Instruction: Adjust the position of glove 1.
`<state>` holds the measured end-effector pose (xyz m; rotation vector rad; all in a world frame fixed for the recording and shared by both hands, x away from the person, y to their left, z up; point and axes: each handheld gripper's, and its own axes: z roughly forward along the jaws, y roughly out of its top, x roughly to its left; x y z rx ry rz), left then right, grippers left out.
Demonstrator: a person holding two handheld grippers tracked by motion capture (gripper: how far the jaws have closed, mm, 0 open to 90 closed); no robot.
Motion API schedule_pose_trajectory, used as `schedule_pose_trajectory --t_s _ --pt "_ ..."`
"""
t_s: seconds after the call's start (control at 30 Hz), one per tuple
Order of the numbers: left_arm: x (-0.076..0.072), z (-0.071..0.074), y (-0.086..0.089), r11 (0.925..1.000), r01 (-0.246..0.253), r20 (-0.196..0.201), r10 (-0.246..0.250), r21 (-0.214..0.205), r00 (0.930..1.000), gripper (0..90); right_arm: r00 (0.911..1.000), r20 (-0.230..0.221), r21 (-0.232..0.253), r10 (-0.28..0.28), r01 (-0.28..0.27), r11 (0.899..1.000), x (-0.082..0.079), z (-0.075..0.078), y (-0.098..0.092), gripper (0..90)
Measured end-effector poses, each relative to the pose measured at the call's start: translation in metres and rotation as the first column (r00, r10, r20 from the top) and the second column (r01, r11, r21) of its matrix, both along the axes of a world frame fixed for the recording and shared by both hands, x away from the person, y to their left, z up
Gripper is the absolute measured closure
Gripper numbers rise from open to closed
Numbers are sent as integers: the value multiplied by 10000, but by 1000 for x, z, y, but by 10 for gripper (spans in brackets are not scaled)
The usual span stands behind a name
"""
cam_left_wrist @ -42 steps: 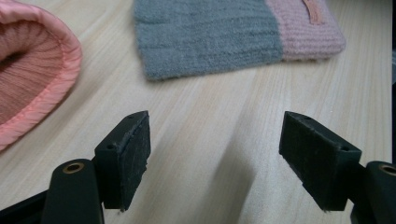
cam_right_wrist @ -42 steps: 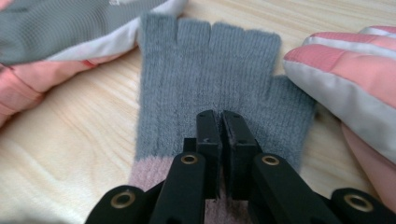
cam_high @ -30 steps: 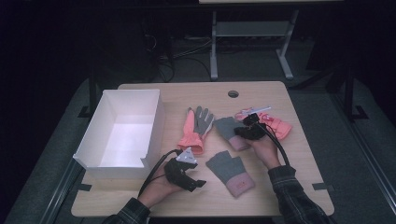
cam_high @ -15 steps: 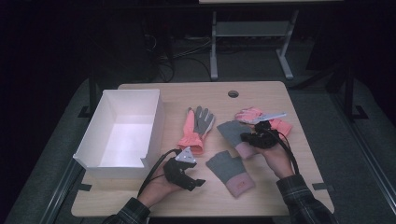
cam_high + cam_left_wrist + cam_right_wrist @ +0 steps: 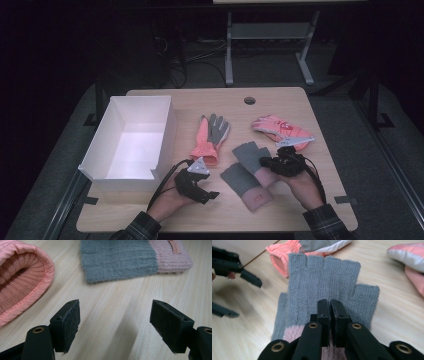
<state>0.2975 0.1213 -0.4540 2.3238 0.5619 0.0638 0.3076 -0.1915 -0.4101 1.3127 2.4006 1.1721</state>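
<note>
While your right gripper [image 5: 329,315] sits low over the near-right part of the light wooden table [image 5: 200,100], its two black jaws are pressed together on the grey knitted fingerless glove with a pink cuff [image 5: 324,280]. A thin pinch of the knit appears to be caught between the pads near the cuff edge, though the fabric inside the seam is too small to make out for certain. That glove stretches away from the gripper, finger stubs pointing off and thumb to the right in the right gripper view. From above, it [image 5: 248,154] lies just left of your right hand [image 5: 300,187], overlapping a second grey and pink knitted glove [image 5: 245,184] nearer to you.

Your left gripper [image 5: 202,186] rests near the front edge with its jaws standing wide apart (nothing between them but bare wood). In its own view the second glove [image 5: 130,260] lies ahead, apart from the pads, and the ribbed cuff of a salmon-pink padded glove with a grey palm [image 5: 22,277] lies to the left.

Another pink padded glove [image 5: 280,129] lies beyond your right gripper, and a white open-topped rectangular box [image 5: 102,150] stands at the left.
</note>
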Motion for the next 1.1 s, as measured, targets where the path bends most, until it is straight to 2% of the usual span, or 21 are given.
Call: schedule_pose_trajectory --t_s 0.3,0.43,0.6,1.1 --pt "0 -1 -1 9999 -111 9 111 -12 9999 240 9991 -248 46 332 -331 9994 -22 -7 10 863" --pt "0 -1 -1 9998 52 75 -54 187 10000 241 9987 -320 44 393 -391 9992 -28 -10 17 864" --pt "-1 -1 -2 9999 -18 66 18 117 10000 242 9983 -514 -55 292 -295 9995 -28 -15 24 863" --pt "-1 -1 -2 9999 8 78 -9 151 10000 243 9978 -636 -287 189 -208 9994 -25 -25 33 838"
